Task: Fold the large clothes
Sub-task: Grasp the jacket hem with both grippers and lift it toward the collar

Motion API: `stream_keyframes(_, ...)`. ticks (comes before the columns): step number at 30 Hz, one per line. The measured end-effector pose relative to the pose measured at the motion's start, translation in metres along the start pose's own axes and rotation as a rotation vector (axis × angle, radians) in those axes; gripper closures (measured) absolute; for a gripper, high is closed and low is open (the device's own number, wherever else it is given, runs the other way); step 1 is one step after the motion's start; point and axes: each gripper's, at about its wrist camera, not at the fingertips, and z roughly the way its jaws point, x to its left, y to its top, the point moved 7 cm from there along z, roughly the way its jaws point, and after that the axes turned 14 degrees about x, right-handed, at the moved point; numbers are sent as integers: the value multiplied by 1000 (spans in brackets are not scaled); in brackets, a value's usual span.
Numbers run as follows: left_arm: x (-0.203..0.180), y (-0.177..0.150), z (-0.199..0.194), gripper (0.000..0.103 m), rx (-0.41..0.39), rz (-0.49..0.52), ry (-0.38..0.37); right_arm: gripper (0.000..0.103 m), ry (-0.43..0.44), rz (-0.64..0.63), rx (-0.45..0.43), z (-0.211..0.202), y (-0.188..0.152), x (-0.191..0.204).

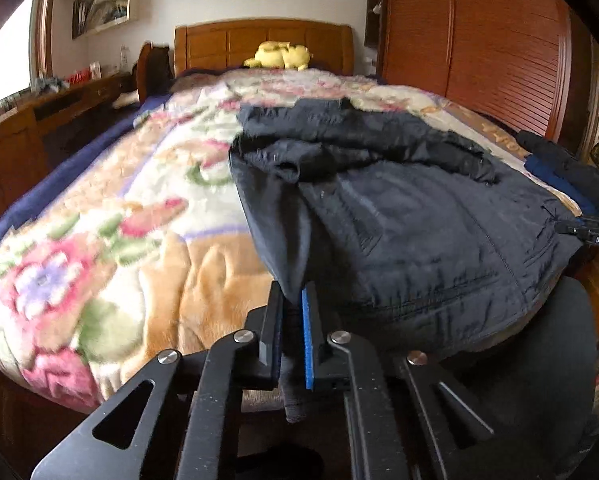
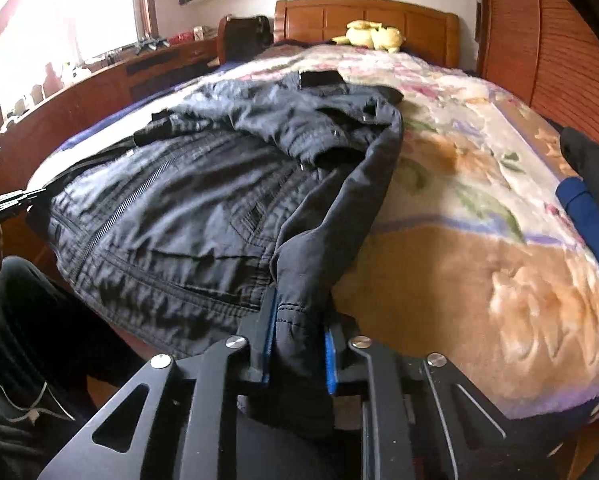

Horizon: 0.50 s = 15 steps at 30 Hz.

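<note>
A dark quilted jacket lies on the floral blanket near the foot of the bed, its top part folded over the body. My left gripper is shut on the jacket's left hem corner. My right gripper is shut on a sleeve or edge of the same jacket at its right side. Each gripper shows at the edge of the other's view: the right gripper, the left gripper. Both hold the cloth at the bed's foot edge.
A yellow plush toy sits by the wooden headboard. More dark and blue clothes lie on the bed's right side. A wooden desk runs along the left, a wardrobe on the right. My dark trouser legs stand by the bed foot.
</note>
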Motion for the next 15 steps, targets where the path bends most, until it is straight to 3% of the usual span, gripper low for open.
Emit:
stream_keyframes(8, -18, 27, -53, 96, -143, 45, 13, 89, -16, -7, -120, -47, 16, 5)
stream_keyframes(15, -14, 40, -99, 96, -239, 43, 3, 90, -12, -15, -209, -93, 4, 4)
